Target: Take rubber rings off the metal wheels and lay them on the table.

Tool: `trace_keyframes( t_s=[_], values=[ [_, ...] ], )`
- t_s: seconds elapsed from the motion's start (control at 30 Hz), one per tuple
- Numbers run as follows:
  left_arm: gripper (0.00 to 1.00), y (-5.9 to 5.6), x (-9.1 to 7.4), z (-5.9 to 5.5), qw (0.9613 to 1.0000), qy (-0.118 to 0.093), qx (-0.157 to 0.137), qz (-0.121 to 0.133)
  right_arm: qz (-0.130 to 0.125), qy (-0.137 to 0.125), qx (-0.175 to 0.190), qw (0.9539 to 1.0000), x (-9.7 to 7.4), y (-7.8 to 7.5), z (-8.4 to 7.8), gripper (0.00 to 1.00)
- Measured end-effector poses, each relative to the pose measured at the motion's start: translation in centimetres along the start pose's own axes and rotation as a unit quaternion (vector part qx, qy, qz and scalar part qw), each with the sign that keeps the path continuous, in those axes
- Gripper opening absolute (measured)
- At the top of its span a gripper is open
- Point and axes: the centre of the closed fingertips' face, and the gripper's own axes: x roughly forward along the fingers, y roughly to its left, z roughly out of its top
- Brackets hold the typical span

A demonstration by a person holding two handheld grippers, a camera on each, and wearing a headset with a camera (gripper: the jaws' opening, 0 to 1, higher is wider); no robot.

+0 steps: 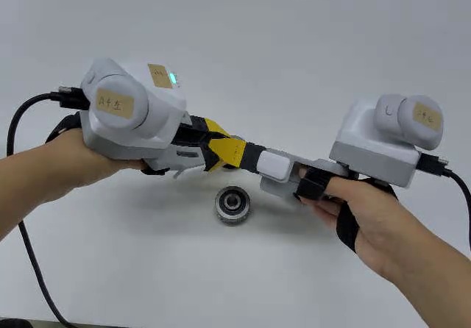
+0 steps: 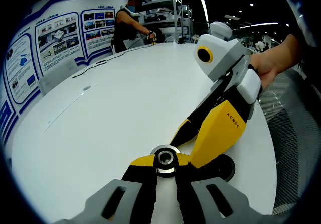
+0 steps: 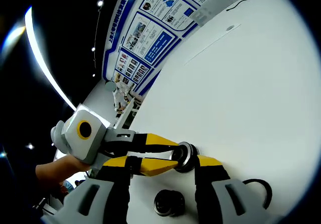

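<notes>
One wheel point(image 2: 165, 159) up in air, pinched tight by left hand-held gripper point(image 2: 165, 162) and right hand-held gripper point(image 3: 185, 162); second wheel point(image 1: 232, 204) on surface point(image 1: 147, 269).

Your left gripper point(image 2: 165, 159) and right gripper point(image 3: 186, 158) have white housings point(image 1: 158, 118), black-and-yellow jaws, tan handwritten labels point(image 1: 115, 104), black cables point(image 1: 20, 118) and black straps point(image 1: 346, 223). A green lamp point(image 1: 173, 78) is lit on the left.
</notes>
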Motion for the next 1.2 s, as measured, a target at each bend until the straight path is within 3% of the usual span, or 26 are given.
trace_keyframes(
  t_s=[0.2,0.5,0.63,0.73,1.0,1.2],
  values=[
    [0.13,-0.1,0.0,0.1,1.0000,0.001,0.001,0.000,-0.002,0.012,0.007,0.9999,-0.2,0.0,-0.4,0.51],
    [0.13,-0.1,0.0,0.1,1.0000,0.003,0.001,0.000,-0.015,0.009,0.007,0.9998,-0.1,-0.4,-0.4,0.47],
    [0.13,-0.2,0.0,0.2,1.0000,0.003,0.001,0.000,-0.006,-0.002,0.059,0.9982,-0.3,-0.8,0.0,0.45],
    [0.13,-0.2,0.0,0.2,1.0000,0.002,0.000,0.000,-0.012,-0.005,0.037,0.9992,-0.4,-0.9,0.0,0.41],
    [0.13,-0.2,0.0,0.2,1.0000,0.002,0.000,-0.001,-0.016,-0.004,0.037,0.9992,-0.4,-0.9,-0.1,0.39],
    [0.13,-0.2,0.0,0.1,1.0000,0.002,0.001,-0.001,-0.030,-0.008,0.035,0.9989,-0.4,-1.7,0.1,0.26]
  ],
)
